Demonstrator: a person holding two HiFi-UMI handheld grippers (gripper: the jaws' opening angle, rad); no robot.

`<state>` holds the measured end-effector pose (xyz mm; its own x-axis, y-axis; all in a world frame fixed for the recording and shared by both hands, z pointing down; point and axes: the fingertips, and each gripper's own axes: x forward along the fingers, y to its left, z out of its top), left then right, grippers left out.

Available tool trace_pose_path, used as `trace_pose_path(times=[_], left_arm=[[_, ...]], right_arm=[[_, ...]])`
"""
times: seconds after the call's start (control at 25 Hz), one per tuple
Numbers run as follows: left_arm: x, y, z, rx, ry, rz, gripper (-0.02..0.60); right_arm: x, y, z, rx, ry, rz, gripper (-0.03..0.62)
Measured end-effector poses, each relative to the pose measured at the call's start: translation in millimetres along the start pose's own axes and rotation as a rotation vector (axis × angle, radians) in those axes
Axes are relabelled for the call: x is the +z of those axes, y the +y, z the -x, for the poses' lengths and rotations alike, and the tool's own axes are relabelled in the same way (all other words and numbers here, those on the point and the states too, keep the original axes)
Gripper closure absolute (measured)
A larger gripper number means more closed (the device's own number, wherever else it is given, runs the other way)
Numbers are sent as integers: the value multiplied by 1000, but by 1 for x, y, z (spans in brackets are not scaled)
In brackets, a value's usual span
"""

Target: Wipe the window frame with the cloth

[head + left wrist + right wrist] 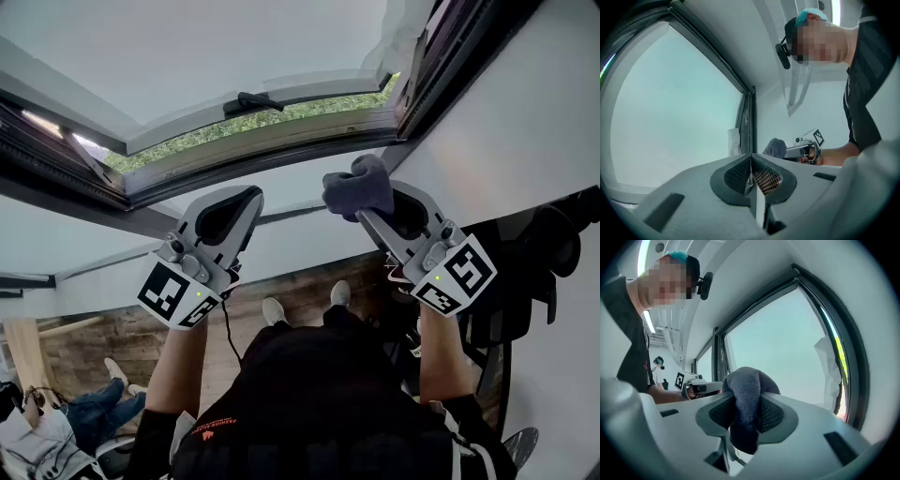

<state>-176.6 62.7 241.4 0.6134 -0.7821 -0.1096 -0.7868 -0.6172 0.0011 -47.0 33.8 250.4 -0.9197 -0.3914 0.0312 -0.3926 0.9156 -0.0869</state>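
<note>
1. Two grippers point up toward the window frame point(262, 159). Your right gripper point(364, 212) is clamped on the grey cloth point(358, 186); your left gripper point(249, 199) has its jaws pressed together on nothing.
2. The cloth is bunched into a wad that bulges past the jaw tips and points at the frame's right-hand corner. Contact with the frame cannot be confirmed.
3. The nearest frame bar lies just beyond the cloth in the head view. Its long axis runs from that corner across toward your left.
4. Judged from this, your right gripper is the nearer one, and the stroke should follow the bar leftward.
</note>
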Motion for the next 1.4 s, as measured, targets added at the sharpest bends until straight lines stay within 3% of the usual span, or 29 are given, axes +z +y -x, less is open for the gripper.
trace_pose_path(times=[0.44, 0.76, 1.04, 1.4], left_arm=[[2, -11, -23, -59, 10, -6, 560], [14, -24, -87, -149, 0, -59, 560], [25, -20, -144, -174, 5, -102, 560], [45, -6, -188, -193, -47, -116, 560]], right_arm=[[10, -16, 19, -79, -48, -12, 465], [38, -69, 46, -187, -99, 51, 465], [73, -130, 53, -252, -145, 117, 465], [126, -181, 47, -353, -192, 221, 465]])
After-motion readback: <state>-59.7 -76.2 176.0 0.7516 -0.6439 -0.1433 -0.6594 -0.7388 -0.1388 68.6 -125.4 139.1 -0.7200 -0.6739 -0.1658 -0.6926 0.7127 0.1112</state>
